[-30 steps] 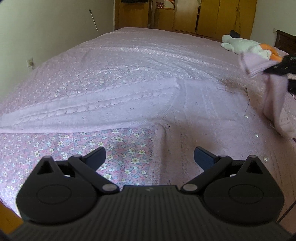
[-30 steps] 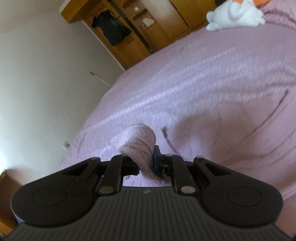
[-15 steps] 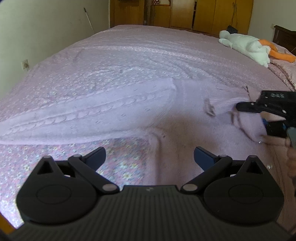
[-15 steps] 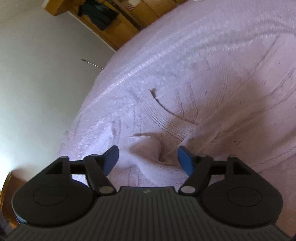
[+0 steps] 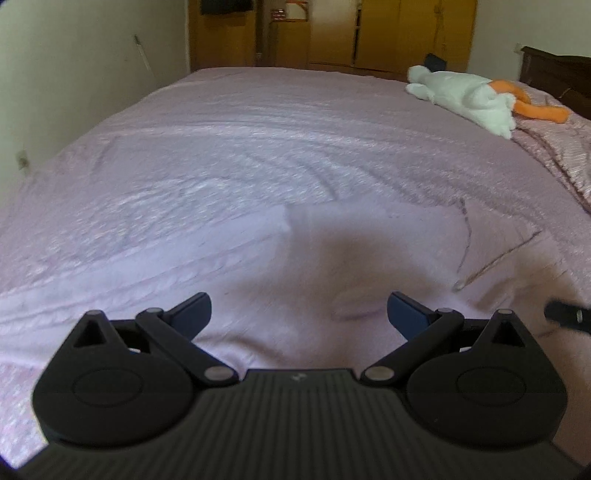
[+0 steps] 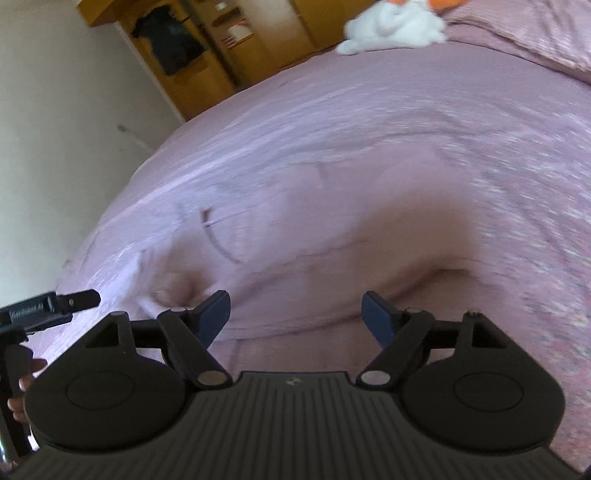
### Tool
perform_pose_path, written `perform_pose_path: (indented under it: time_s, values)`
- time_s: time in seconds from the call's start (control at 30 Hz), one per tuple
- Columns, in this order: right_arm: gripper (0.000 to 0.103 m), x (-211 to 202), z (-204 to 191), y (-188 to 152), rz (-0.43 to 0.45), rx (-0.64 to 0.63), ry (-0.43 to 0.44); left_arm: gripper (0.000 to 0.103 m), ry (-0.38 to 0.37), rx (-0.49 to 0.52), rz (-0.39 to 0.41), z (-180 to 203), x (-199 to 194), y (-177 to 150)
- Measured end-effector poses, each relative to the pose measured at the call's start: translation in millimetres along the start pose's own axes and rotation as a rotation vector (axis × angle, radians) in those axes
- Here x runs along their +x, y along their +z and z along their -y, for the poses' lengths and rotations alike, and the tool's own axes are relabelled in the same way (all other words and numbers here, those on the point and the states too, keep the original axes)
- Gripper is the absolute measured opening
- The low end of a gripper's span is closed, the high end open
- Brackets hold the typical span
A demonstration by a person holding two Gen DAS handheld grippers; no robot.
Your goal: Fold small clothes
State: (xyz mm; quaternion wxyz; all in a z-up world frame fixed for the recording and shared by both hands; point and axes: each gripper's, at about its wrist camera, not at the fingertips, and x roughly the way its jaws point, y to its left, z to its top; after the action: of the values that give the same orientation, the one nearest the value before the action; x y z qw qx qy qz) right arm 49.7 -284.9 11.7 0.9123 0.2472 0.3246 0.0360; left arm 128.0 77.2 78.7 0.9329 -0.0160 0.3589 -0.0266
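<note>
A pale pink knitted garment lies spread flat on the pink bedspread, with one sleeve reaching out to the left. My left gripper is open and empty just above the garment's near edge. My right gripper is open and empty over the garment's right part, which is blurred. A fingertip of the right gripper shows at the right edge of the left wrist view. The left gripper shows at the left of the right wrist view.
A white and orange plush toy lies at the bed's far right, also in the right wrist view. Wooden wardrobes stand beyond the bed. A wall runs along the left side.
My right gripper held up part of the garment, laid it down on the bed and opened. Both grippers have since pulled back towards the near edge. The floral fabric is out of view.
</note>
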Motion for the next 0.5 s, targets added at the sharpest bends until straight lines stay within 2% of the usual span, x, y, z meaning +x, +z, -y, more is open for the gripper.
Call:
perform_pose_path:
  time_s: [0.07,0.13,0.17,0.2,0.27,0.4,0.43,0.5]
  values:
    - [0.084,-2.4,15.8,-2.5,0.016,0.034,-0.042,0.102,-0.029,-0.003,-0.012,4.8,11.0,8.6]
    - [0.084,-2.7,30.6,-6.1,0.02,0.059,-0.062,0.085,0.0,0.003,0.006,10.3,23.4,13.2]
    - [0.084,-1.5,37.6,-8.4,0.023,0.074,-0.066,0.068,0.035,0.021,-0.008,13.9,31.3,15.2]
    - [0.084,-3.0,44.5,-10.5,0.026,0.09,-0.066,0.06,0.071,0.037,-0.031,17.6,41.6,17.3]
    - [0.084,-5.1,53.3,-13.8,0.037,0.118,-0.063,0.058,0.044,0.034,-0.046,19.2,54.0,18.5]
    - [0.084,-4.8,63.8,-14.7,0.053,0.171,-0.028,0.059,-0.094,0.033,-0.033,21.0,62.4,19.9]
    - [0.084,-5.8,63.9,-14.1,0.057,0.177,-0.028,0.059,-0.107,0.044,-0.038,23.2,64.9,20.6]
    - [0.084,-7.6,66.2,-13.5,0.064,0.201,-0.018,0.06,-0.084,0.061,-0.069,27.4,73.7,20.7]
